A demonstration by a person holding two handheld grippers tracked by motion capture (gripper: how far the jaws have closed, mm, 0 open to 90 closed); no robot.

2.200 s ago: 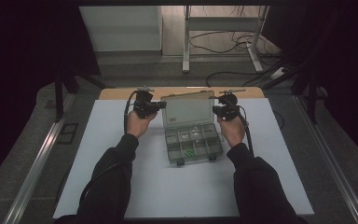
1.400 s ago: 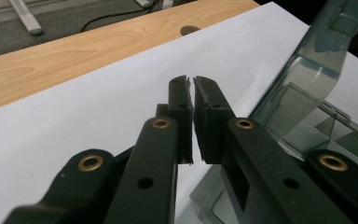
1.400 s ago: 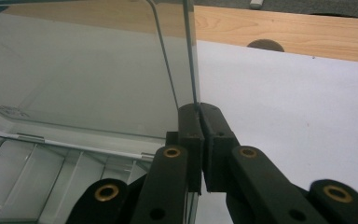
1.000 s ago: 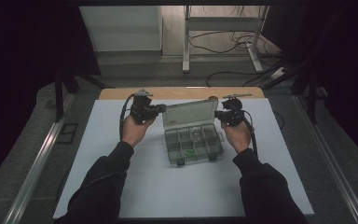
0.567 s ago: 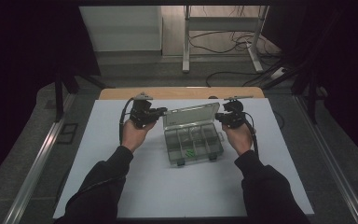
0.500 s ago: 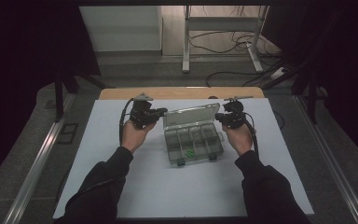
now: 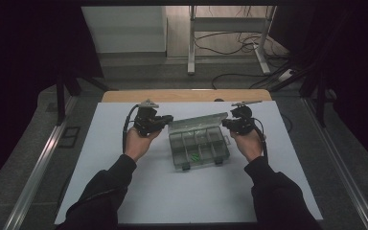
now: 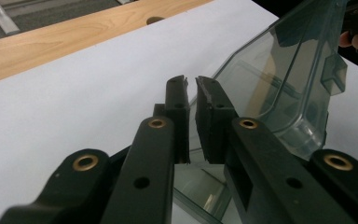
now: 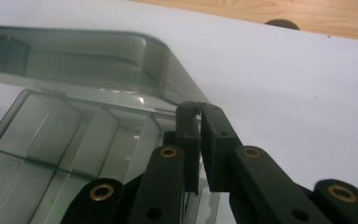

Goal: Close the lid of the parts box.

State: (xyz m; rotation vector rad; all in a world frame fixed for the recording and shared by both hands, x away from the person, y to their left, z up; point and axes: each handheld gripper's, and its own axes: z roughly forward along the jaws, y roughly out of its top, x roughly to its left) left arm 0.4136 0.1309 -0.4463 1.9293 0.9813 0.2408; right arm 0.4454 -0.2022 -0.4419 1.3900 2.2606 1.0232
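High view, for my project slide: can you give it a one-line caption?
Two hand-held tools, left and right, flank a clear compartment box with its lid raised on a white table.

Small green contents unreadable, lid edges covered

Green bits (image 7: 193,155) in the box (image 7: 199,148) are too small to identify; each hand-held gripper's tips hide whether they pinch the lid (image 7: 197,122).

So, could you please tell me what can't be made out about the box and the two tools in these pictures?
- Green bits in the box: too small in the high view to identify.
- Whether the left tool pinches the lid: its own jaws block the contact in the left gripper view.
- Right tool at the lid corner: same, in the right gripper view.
- Box front: cut off by that view's bottom edge.
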